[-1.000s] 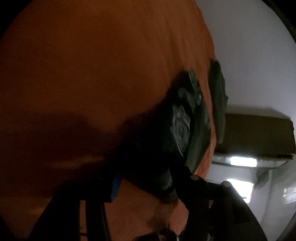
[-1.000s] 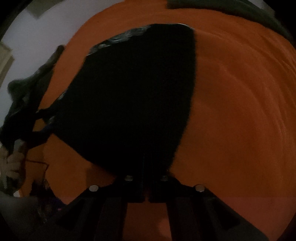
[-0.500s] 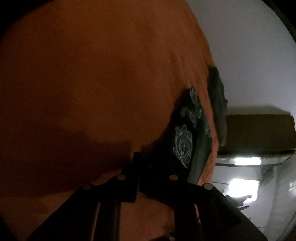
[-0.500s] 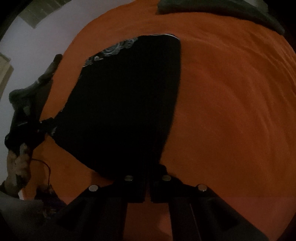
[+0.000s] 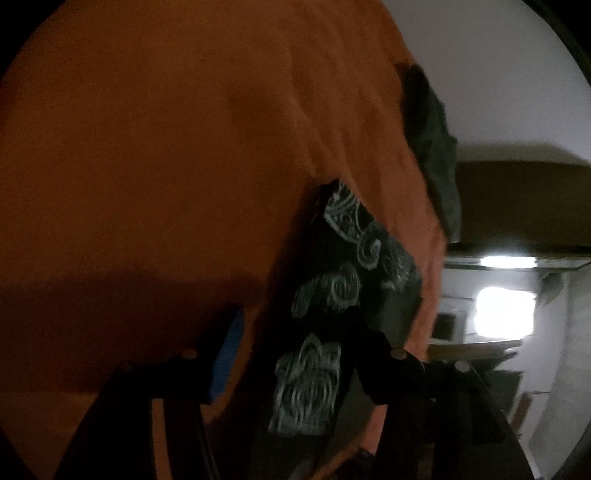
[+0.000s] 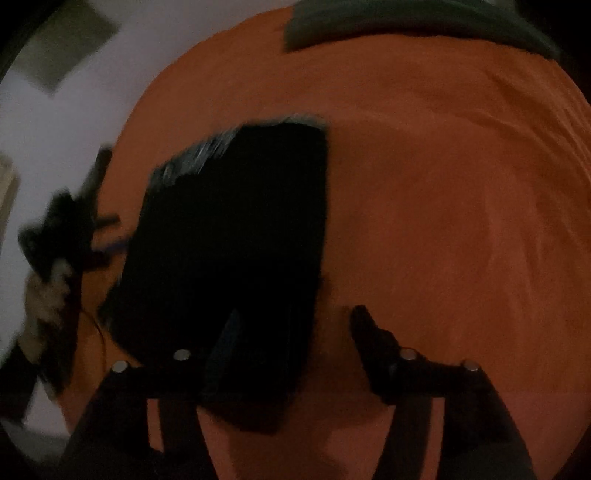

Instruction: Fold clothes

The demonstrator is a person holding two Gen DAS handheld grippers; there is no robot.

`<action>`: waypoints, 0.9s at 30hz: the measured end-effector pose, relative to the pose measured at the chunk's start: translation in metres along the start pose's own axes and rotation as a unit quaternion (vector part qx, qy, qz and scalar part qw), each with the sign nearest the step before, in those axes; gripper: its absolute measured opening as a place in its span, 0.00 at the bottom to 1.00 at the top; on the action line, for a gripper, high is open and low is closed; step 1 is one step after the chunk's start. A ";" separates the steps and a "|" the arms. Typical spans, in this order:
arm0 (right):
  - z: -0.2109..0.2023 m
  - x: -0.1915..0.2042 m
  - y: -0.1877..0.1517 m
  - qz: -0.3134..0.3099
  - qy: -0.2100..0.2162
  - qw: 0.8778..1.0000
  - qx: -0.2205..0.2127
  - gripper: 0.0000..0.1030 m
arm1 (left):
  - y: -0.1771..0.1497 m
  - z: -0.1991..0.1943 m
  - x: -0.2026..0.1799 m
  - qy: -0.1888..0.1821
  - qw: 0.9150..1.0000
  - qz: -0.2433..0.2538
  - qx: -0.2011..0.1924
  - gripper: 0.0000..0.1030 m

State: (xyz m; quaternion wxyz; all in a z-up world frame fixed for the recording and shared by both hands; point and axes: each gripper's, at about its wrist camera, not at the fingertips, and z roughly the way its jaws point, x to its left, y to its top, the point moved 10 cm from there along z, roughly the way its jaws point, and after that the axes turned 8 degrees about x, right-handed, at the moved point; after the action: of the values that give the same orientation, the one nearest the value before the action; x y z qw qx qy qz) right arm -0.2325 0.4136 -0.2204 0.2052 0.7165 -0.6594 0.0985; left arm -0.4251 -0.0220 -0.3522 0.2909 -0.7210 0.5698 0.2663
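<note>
A black garment (image 6: 236, 240) with a white print lies folded on the orange bedspread (image 6: 443, 221). In the right wrist view my right gripper (image 6: 295, 315) is open at the garment's near edge, its left finger over the cloth and its right finger over bare bedspread. In the left wrist view my left gripper (image 5: 295, 315) is open too. The printed edge of the garment (image 5: 332, 288) runs between its fingers, and a blue pad (image 5: 229, 350) shows on the left one. The left gripper (image 6: 62, 229) also appears blurred at the garment's far left side.
A dark green garment (image 6: 406, 22) lies at the far edge of the bed, also seen in the left wrist view (image 5: 436, 155). A person's hand (image 6: 44, 295) holds the left gripper. A white wall (image 5: 498, 74) and a lit room lie beyond the bed.
Half a second ago both grippers were shut on the black garment's edge. Both have now opened and let go, and the garment rests on the bedspread.
</note>
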 end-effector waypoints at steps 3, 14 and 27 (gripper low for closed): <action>0.003 -0.007 0.034 0.013 0.007 1.000 -0.012 0.60 | 0.010 0.009 -0.005 0.033 0.999 0.010 0.001 0.56; 0.024 -0.022 0.106 0.102 0.073 0.992 -0.024 0.06 | 0.060 0.014 -0.043 0.073 0.993 0.056 -0.076 0.09; 0.021 -0.008 0.113 0.086 0.088 0.992 0.039 0.73 | 0.067 0.015 -0.032 0.037 0.999 0.031 0.007 0.53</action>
State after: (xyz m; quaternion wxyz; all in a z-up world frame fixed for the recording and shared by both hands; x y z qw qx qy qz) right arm -0.3470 0.4071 -0.2238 0.2251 0.6533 -0.6934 0.2040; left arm -0.4984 -0.0022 -0.3473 0.2663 -0.7100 0.6044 0.2442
